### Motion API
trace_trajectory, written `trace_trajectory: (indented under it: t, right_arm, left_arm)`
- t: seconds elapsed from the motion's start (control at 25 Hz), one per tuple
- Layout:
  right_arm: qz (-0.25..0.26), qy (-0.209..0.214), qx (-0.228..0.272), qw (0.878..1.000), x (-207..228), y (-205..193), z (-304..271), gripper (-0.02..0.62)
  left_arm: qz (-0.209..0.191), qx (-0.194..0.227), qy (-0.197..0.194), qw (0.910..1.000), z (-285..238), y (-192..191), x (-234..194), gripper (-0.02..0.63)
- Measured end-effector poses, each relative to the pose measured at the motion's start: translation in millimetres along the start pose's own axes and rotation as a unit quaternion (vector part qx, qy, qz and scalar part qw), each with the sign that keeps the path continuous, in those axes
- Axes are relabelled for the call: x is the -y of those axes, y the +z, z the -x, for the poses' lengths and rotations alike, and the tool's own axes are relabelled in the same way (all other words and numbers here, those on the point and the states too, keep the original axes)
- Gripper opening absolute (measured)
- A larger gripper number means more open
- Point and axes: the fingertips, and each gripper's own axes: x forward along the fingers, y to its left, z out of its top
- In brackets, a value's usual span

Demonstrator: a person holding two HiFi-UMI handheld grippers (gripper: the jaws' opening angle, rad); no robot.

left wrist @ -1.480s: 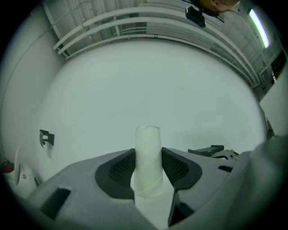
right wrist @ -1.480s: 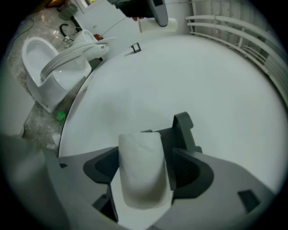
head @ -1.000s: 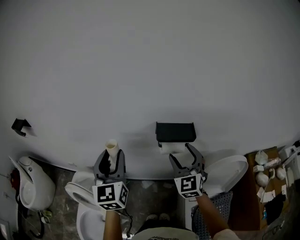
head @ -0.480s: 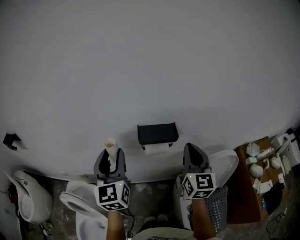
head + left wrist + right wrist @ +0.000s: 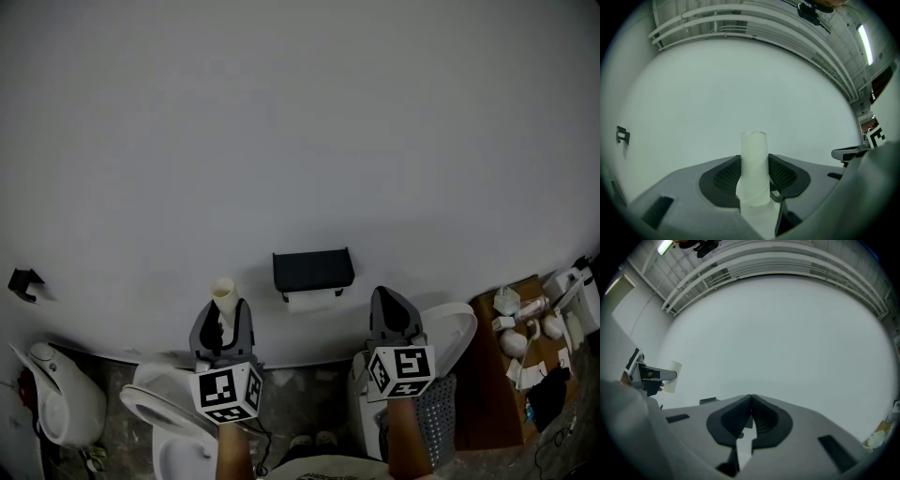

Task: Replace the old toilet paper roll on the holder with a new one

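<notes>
Left gripper view: left tongs (image 5: pixel 754 172) are clamped on a bare cardboard tube (image 5: pixel 754 157), jaws pressing its lower part from both sides. The tube stands upright and projects above the jaws. Right gripper view: right tongs (image 5: pixel 751 414) are fully closed, jaws meeting, nothing between them. Head view: both tongs are held level toward the pale wall (image 5: pixel 300 141), well apart, with the black paper holder (image 5: pixel 313 268) on the wall between them. A white paper roll (image 5: pixel 312 301) sits just under the holder's cover. A toilet (image 5: pixel 150 401) lies below the left tongs.
</notes>
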Motion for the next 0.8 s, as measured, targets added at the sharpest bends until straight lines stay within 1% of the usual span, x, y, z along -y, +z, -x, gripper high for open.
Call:
trace_trajectory:
  t: [0.2,0.8]
  right_arm:
    - [-0.001,0.003,0.0,1.0,-0.7,1.5,-1.2,-0.009]
    - [-0.002,0.002,-0.004,1.0,-2.3,4.2,3.5,-0.009]
  left_arm:
    - [-0.006,0.001,0.002,1.0,0.2,1.8,-1.1,0.186]
    - [-0.006,0.006,0.005,0.9999,6.3,5.3,-4.7,0.186]
